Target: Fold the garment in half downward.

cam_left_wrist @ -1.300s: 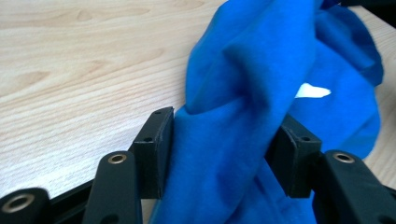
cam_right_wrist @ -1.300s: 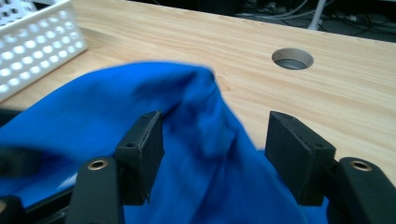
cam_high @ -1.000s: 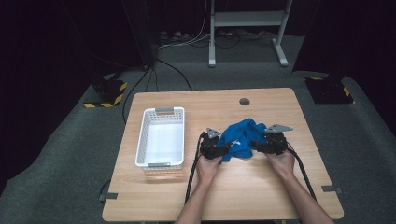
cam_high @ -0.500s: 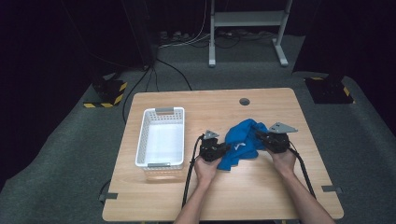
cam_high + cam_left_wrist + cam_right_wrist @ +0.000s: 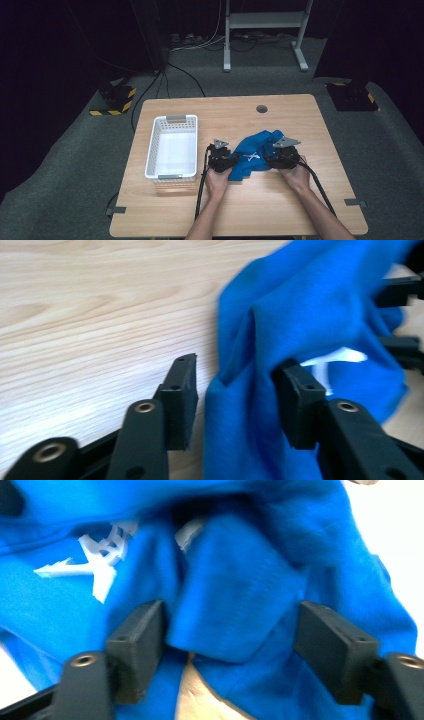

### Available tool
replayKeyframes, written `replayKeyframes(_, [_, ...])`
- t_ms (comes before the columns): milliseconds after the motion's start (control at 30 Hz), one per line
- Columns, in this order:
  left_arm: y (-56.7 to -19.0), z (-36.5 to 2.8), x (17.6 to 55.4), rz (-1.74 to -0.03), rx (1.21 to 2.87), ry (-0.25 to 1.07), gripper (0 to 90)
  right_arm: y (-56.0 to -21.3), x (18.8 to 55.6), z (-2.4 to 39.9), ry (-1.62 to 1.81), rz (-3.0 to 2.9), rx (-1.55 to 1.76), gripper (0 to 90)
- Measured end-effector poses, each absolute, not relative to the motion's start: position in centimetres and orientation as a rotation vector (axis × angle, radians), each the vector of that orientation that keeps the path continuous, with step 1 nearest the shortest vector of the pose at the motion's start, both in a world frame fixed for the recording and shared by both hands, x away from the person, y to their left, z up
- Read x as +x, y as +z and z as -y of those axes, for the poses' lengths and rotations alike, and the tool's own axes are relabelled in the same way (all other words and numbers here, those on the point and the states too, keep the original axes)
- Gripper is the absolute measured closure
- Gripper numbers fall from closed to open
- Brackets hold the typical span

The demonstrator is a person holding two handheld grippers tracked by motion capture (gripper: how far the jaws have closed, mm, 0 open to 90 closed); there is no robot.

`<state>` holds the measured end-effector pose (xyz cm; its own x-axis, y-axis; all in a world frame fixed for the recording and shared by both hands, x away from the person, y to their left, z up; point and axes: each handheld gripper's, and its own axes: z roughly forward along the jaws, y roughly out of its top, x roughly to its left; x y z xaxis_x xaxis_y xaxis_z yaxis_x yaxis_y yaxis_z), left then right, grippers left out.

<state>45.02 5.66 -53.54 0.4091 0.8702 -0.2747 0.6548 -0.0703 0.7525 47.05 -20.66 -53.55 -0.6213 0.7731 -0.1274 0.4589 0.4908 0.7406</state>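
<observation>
Two bare forearms with no sleeves come in beside the white basket point(image 5: 171, 150), each hand gripping a black handheld tool. The left gripper point(image 5: 222, 159), nearer the basket, and the right gripper point(image 5: 281, 154), farther from it, each carry a small grey three-cornered plate on top and trail a black cable back along the arm. Seen from their own cameras, the fingers point(image 5: 179, 400) are matte black blocks on flat black bars, with small screw holes and round metal rivets at the joints.
</observation>
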Motion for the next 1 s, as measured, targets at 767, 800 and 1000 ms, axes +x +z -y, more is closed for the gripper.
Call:
replayKeyframes(767, [-53.8, -4.7, 45.0, -1.306, 1.913, 0.451, 31.5, -53.2, 47.4, 22.1, 0.889, -2.257, 1.094, 18.0])
replayKeyframes(800, [-53.8, -4.8, 44.9, -1.32, 1.927, 0.497, 32.5, -53.4, 47.5, 22.2, 0.888, -2.261, 1.094, 17.3])
replayKeyframes(1000, [-53.6, -5.9, 44.6, -1.387, 1.925, 0.533, 38.7, -53.1, 47.6, 23.9, 0.838, -2.253, 1.127, 16.3])
